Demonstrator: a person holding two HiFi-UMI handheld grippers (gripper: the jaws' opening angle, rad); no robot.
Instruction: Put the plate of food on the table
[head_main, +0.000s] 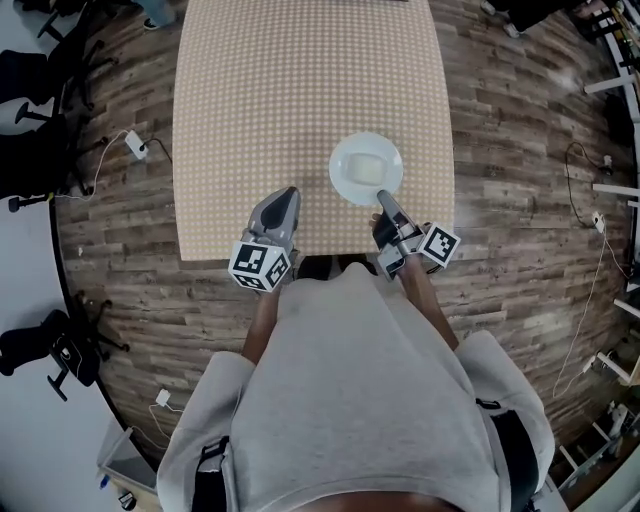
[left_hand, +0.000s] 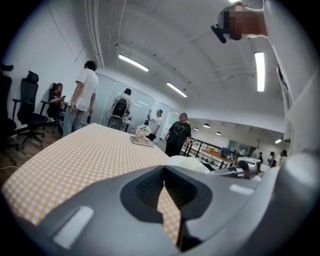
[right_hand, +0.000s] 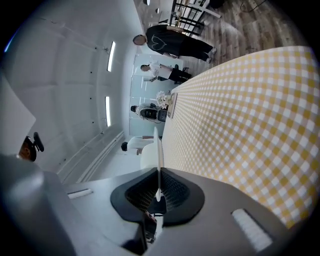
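Observation:
A white plate (head_main: 366, 168) with a pale square of food sits over the front right part of the yellow-checked table (head_main: 300, 90). Whether it rests on the cloth I cannot tell. My right gripper (head_main: 383, 197) is shut on the plate's near rim. In the right gripper view the rim (right_hand: 159, 150) runs edge-on between the closed pads (right_hand: 170, 192). My left gripper (head_main: 288, 192) hovers at the table's front edge, left of the plate, shut and with nothing in it. In the left gripper view the plate (left_hand: 189, 162) shows beyond the closed jaws.
Wood floor surrounds the table, with a power strip and cables (head_main: 133, 145) on the left. Black office chairs (head_main: 30, 80) stand at the far left. Several people (left_hand: 85, 97) stand past the table's far end, where a small tray with flowers (left_hand: 142, 140) lies.

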